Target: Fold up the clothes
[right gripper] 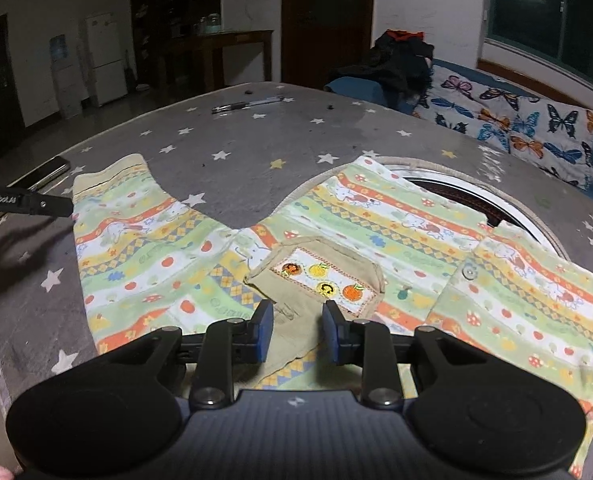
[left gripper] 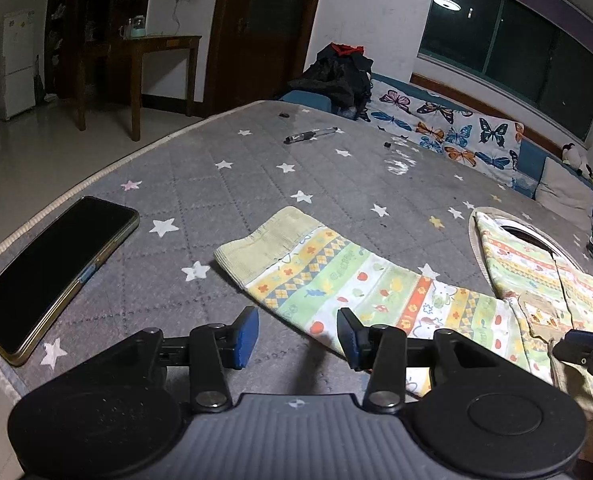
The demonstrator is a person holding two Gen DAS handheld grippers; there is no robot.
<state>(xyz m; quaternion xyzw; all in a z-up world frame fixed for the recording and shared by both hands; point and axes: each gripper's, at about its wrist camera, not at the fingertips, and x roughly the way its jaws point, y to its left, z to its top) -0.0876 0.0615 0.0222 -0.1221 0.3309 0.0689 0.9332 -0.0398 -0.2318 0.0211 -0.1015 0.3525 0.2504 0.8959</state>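
A child's long-sleeved top (right gripper: 176, 264) in green, yellow and orange stripes lies flat on a grey star-printed mattress (right gripper: 256, 148). It has a beige chest pocket (right gripper: 324, 276) and a beige-trimmed neck opening (right gripper: 456, 196). In the left wrist view its sleeve (left gripper: 336, 284) runs out to a beige cuff. My left gripper (left gripper: 298, 338) stands open at the sleeve's near edge, one finger over cloth and one over bare mattress. My right gripper (right gripper: 298, 332) hangs over the pocket's lower part with its jaws narrowly open, the beige cloth lying flat below them.
A black phone (left gripper: 52, 272) lies near the mattress's left edge. A pen (left gripper: 312, 135) rests at the far side. A butterfly-print blanket (left gripper: 456, 132) and a pile of dark clothes (left gripper: 336, 76) sit beyond the mattress. Tiled floor drops away on the left.
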